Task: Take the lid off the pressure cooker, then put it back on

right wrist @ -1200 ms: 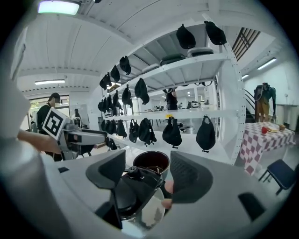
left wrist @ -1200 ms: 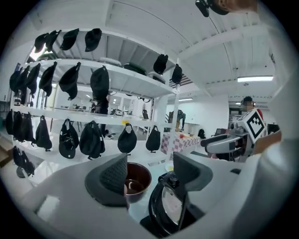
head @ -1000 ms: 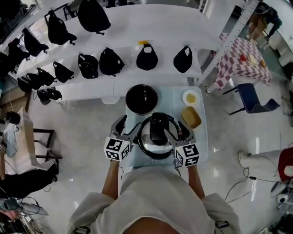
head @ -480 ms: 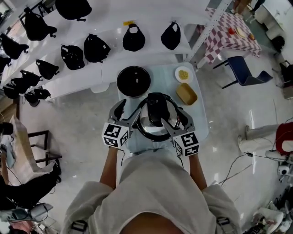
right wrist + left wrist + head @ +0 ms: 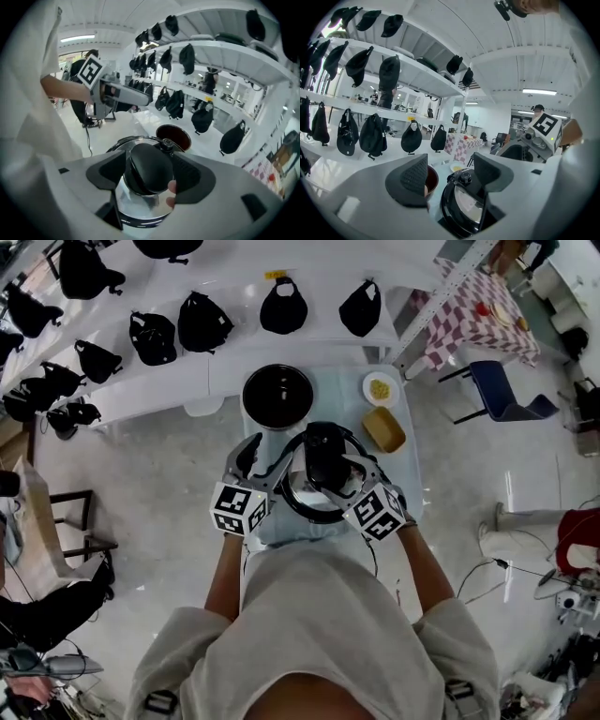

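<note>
Right tongs (image 5: 149, 174) clamped on the lid (image 5: 302, 495) handle (image 5: 323, 457). Left tongs (image 5: 450, 176) wide open by the lid's left rim. Lid is off, over the tabletop (image 5: 342, 395), just beside the open pot (image 5: 277, 395).

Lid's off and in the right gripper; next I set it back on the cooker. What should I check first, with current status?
1. Right gripper clamped on the lid handle: ok.
2. Left gripper jaws apart, holding nothing: ok.
3. Pot uncovered, on the table beyond the lid: ok.
4. Plate and tan item to the pot's right, apart from it: ok.
5. Lid held level: cannot tell.
6. Lid's locking position lined up with the pot: cannot tell.
</note>
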`<control>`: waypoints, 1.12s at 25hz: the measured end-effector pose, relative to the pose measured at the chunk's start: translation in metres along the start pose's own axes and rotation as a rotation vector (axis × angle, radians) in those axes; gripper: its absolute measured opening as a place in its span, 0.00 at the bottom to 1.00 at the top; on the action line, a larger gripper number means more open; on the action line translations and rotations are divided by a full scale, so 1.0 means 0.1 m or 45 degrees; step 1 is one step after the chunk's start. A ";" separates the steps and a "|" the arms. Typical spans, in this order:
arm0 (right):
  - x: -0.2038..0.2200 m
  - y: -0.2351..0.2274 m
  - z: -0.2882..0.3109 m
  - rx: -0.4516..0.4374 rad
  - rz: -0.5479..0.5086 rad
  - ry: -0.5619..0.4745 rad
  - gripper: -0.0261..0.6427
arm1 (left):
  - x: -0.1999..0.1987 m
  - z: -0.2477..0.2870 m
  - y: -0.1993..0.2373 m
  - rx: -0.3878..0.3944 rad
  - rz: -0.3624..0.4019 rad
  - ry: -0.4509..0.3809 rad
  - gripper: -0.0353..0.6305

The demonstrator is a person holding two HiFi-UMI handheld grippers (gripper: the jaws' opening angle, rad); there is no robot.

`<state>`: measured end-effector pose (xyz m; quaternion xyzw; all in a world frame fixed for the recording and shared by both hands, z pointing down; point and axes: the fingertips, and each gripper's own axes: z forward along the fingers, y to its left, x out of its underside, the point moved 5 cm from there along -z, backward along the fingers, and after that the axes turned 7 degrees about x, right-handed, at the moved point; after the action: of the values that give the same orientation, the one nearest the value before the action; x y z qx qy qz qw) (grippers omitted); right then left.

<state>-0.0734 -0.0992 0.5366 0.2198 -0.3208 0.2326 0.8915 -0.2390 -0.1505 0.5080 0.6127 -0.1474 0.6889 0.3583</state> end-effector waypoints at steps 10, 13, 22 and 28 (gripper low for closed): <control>0.02 0.02 0.22 -0.246 -0.554 0.248 0.48 | 0.01 -0.10 0.00 -0.023 -0.039 -0.042 0.49; 0.02 0.04 0.28 -0.339 -0.631 0.309 0.48 | 0.01 -0.13 0.00 -0.027 -0.045 -0.046 0.49; 0.02 0.03 0.47 -0.587 -0.627 0.506 0.48 | 0.01 -0.22 0.06 -0.048 -0.054 -0.048 0.49; 0.00 0.09 0.59 -0.676 -0.668 0.566 0.49 | 0.00 -0.22 0.08 -0.054 -0.056 -0.050 0.49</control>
<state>-0.1059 -0.1235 0.5797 0.0016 -0.1029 -0.0507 0.9934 -0.2607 -0.1426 0.5052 0.6214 -0.1556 0.6654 0.3833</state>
